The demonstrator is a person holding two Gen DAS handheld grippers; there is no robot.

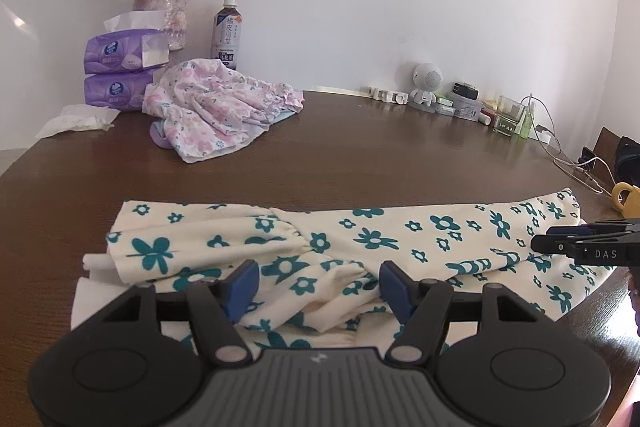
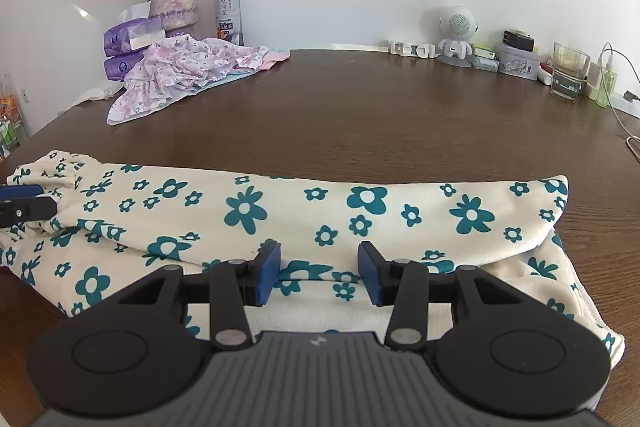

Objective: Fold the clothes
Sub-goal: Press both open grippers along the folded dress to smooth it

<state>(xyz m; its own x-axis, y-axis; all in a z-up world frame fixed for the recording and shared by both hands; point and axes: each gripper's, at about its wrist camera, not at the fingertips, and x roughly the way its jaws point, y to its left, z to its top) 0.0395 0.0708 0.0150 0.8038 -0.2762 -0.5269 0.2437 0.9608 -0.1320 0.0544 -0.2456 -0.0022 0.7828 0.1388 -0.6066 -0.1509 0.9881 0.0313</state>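
Off to the far left of the left gripper [image 1: 316,287], the purple tissue packs [image 1: 116,67] and the vase of dried roses [image 1: 162,11] stood against the wall, pushed back, I judged, to leave working room. Ahead and left of that gripper lay a pink flowered garment [image 1: 216,111] in a crumpled heap, probably waiting its turn. The cream garment with teal flowers [image 1: 360,243] stretched as a long band across the near edge of the brown table [image 1: 360,155], directly under both tools. The left gripper hung over its gathered, bunched end, jaws apart and holding nothing, seemingly poised to take that ruffled part. The right gripper [image 2: 319,273] hovered over the smoother stretch, also spread wide and empty. Beyond it to the right stood a drinking glass [image 2: 568,75], clear of the cloth.
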